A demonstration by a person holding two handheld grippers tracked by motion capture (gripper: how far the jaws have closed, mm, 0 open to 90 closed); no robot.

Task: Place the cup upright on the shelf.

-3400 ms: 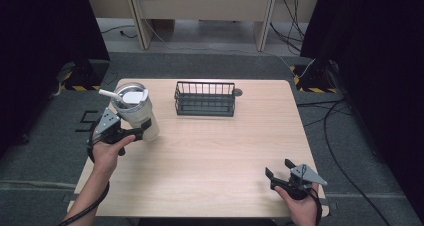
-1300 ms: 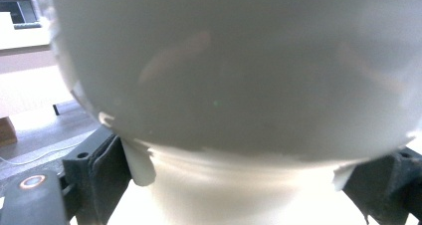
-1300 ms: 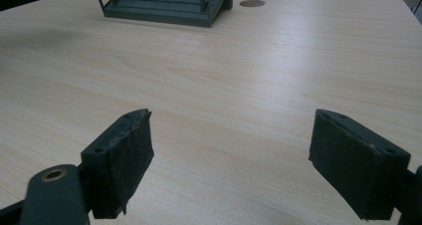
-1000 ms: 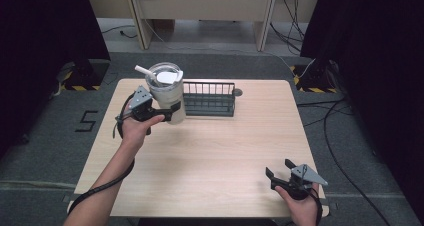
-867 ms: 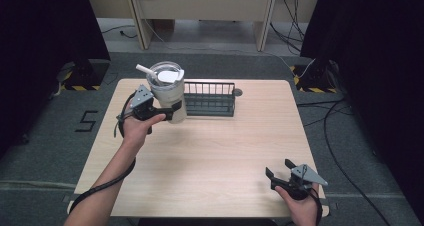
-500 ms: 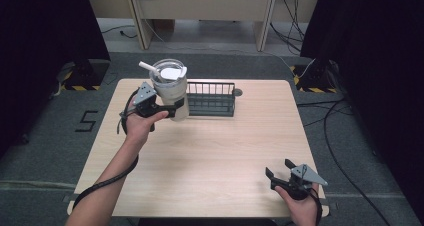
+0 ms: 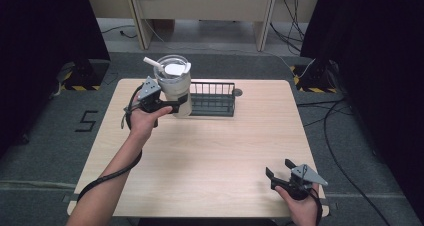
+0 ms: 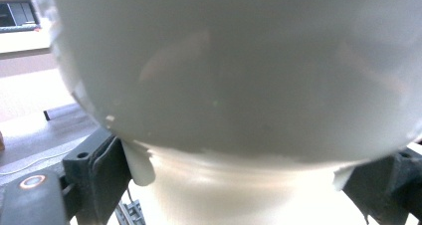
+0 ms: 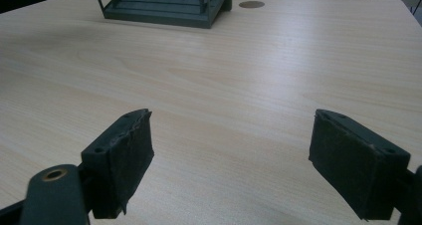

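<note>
A pale wood table [image 7: 215,151] stands on grey carpet [image 7: 45,151]. Black curtains [image 7: 45,31] hang left and right. Far off, a wooden bench [image 7: 200,3] stands on a lighter floor, cables [image 7: 345,151] trailing on the right.

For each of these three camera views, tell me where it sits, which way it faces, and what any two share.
High view: above the person's side, looking forward and down at the table; both forearms, left gripper and right gripper show.
Left gripper view: on that gripper, facing the white cup between its jaws.
Right gripper view: low over the table, facing the wire basket; jaws apart.
Shared: the basket, in the high and right gripper views.
</note>
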